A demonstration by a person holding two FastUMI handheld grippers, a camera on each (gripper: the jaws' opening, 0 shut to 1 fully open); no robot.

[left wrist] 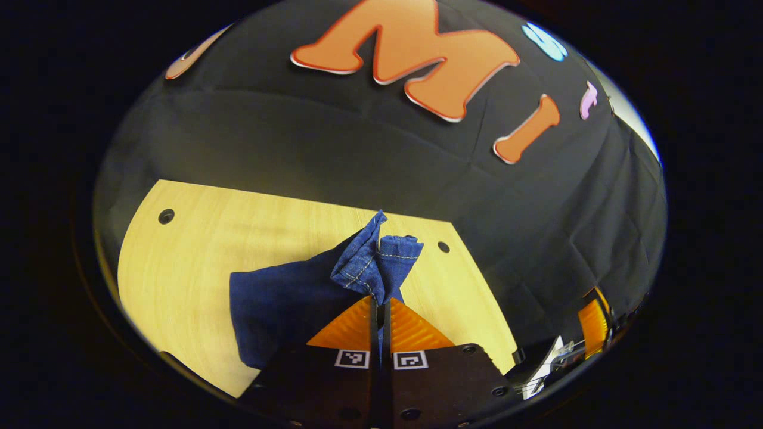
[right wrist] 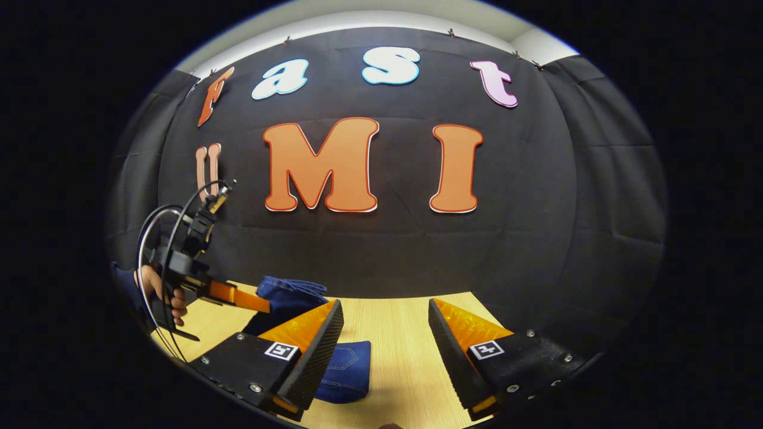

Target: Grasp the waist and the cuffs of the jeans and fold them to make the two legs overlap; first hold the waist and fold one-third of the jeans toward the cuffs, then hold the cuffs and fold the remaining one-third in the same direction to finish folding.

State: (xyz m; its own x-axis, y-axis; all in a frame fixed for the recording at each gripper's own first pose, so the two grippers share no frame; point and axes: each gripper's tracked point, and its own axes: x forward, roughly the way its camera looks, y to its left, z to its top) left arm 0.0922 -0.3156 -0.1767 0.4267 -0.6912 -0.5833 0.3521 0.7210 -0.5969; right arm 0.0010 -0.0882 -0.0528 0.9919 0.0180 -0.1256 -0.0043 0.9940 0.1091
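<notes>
A: Left claw (left wrist: 380,298) is clamped on the jeans (left wrist: 280,304). From the left gripper view I see both fingers pressed together with a bunched fold of denim pinched between them, the stitched hem standing up just past the tips.

B: And where does the rest of the cloth lie?

A: It hangs down from the pinch and spreads to the left onto the wooden table (left wrist: 179,250). How much of it actually rests on the wood I can't tell; the fingers cover the lower part. Whether I'm holding waist or cuff is also unclear to me, the fold is too crumpled.

B: Right side?

A: Right claw (right wrist: 386,351) stands wide apart, nothing between its fingers, bare table under the gap. In the right gripper view a folded blue piece of the jeans lies flat on the table, partly hidden behind the left-hand finger, with a seam showing on it.

B: Do you see the other claw from there?

A: Yes, at the left edge, held by a hand (right wrist: 161,292), with cables (right wrist: 161,220) looping above it. Its tips reach into a raised heap of denim near the table's far edge. The tips themselves are buried in cloth, and the hand is cut off by the edge of the view.

B: Any containers?

A: I can't make any out.
</notes>
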